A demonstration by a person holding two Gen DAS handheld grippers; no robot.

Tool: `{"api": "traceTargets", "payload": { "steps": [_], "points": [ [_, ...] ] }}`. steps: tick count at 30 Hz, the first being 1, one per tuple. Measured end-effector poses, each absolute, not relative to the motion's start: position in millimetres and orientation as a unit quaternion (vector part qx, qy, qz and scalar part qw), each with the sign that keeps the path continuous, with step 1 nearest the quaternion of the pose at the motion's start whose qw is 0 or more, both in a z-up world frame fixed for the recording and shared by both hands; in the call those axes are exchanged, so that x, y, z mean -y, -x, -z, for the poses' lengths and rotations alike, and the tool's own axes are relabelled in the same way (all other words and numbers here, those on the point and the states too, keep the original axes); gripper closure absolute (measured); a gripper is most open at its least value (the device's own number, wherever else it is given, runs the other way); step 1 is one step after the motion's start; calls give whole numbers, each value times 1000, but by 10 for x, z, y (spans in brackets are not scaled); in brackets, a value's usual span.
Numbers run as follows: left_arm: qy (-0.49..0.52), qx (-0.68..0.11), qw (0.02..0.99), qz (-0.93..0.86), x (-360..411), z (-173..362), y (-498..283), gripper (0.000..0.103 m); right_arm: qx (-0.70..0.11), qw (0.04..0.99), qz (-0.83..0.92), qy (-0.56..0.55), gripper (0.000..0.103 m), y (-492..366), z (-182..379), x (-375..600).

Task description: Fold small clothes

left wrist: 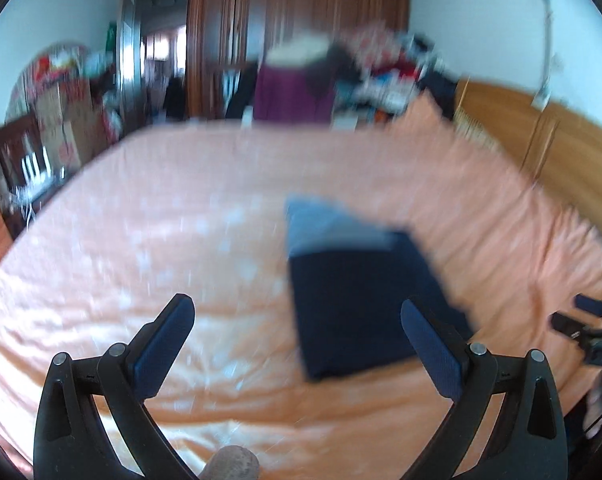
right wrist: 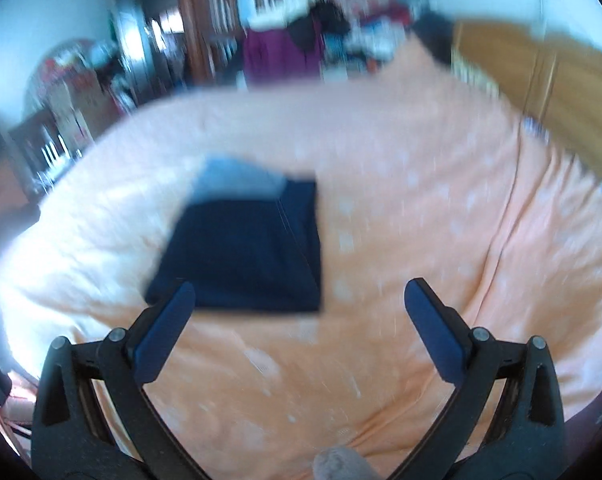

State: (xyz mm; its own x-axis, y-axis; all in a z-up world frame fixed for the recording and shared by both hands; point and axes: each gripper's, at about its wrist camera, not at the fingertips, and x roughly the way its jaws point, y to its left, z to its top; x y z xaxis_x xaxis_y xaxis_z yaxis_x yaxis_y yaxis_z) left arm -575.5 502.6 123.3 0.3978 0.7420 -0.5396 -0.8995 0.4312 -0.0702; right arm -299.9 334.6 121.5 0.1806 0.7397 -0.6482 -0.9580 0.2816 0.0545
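Both tongs hang released over the bed (left wrist: 181, 240), left tongs (left wrist: 297, 332) and right tongs (right wrist: 297, 312) gripping nothing. My navy garment (right wrist: 245, 248) lies folded flat at centre frame, a grey piece (right wrist: 237, 180) peeking from its far edge. It looks soft, light and floppy, so I judge a pinch at a near corner or folded edge best. Clutter (left wrist: 365, 68) piles at upper centre, well apart; nothing blocks my reach.

home bedroom: peach-covered bed (left wrist: 141, 248), wooden wardrobe (left wrist: 301, 8), clothes pile (left wrist: 381, 68).
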Motion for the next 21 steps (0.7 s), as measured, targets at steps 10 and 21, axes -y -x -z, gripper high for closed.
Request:
{"api": "traceTargets", "payload": {
  "steps": [10, 21],
  "points": [
    [134, -199, 818, -523, -4522, -1989, 5677, 0, -219, 758, -597, 144, 0, 3349, -1885, -3190],
    [171, -222, 797, -535, -4493, -1826, 5801, 0, -217, 761, -590, 162, 0, 3481, -1874, -3148]
  ]
}}
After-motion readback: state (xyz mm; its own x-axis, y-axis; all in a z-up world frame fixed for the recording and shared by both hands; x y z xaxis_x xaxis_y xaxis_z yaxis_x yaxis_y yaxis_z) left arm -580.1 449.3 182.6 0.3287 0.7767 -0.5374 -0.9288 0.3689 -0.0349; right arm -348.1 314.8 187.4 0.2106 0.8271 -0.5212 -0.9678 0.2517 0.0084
